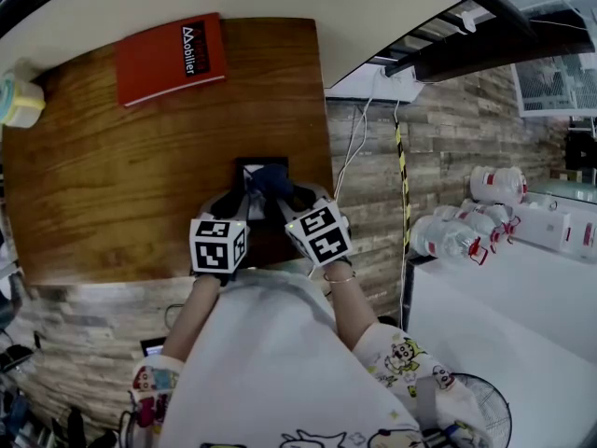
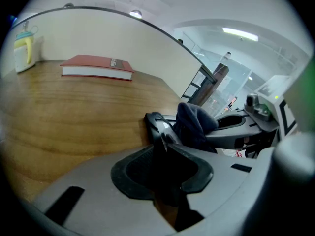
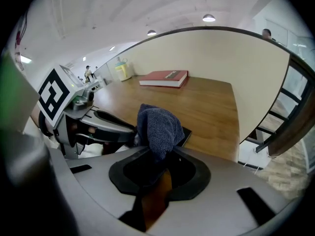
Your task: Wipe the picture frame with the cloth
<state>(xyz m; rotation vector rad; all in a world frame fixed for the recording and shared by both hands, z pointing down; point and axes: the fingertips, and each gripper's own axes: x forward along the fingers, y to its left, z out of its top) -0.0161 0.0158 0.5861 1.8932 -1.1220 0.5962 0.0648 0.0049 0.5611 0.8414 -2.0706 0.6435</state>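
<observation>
Right gripper view: right tool (image 3: 160,163) pinches cloth (image 3: 157,127) over picture frame (image 3: 186,133) just ahead; left tool (image 2: 162,154) clamps the frame's edge. Hard wiping may twist it loose.

Grey left claw (image 2: 165,140) and right claw (image 3: 158,155), black pads (image 2: 132,173), black-and-white marker cubes (image 1: 219,244), white cartoon-print shirt (image 1: 270,362).

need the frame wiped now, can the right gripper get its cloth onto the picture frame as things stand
Likely yes: the right gripper is shut on the cloth right beside the picture frame, which the left gripper grips, and nothing stands between them.
</observation>
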